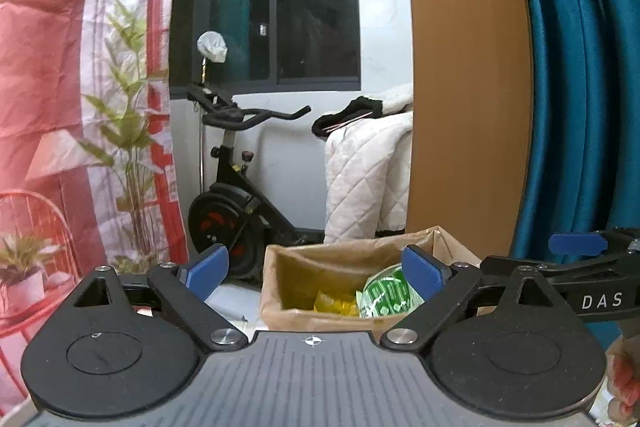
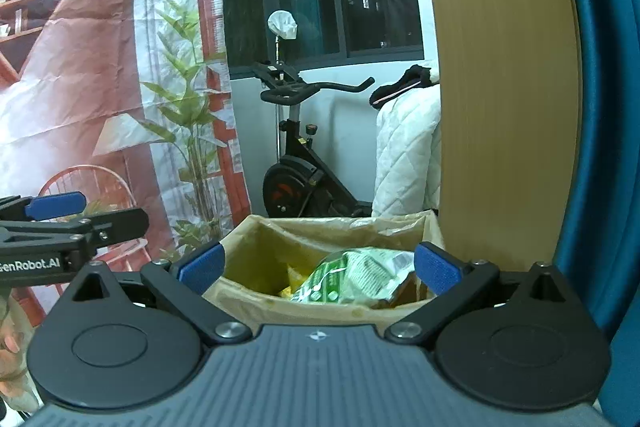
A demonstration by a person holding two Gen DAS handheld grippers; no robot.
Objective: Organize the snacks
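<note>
Left gripper (image 1: 316, 273) and right gripper (image 2: 316, 267) are hovering spread, holding nothing. Green snack bag (image 2: 352, 281) is sitting inside the lined cardboard box (image 2: 256, 303); approaching from above should be clearing the liner.

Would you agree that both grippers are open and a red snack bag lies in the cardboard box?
Not quite: the snack bag is green and white, as the right wrist view shows. It does lie in the cardboard box, and the left gripper and right gripper are open.
</note>
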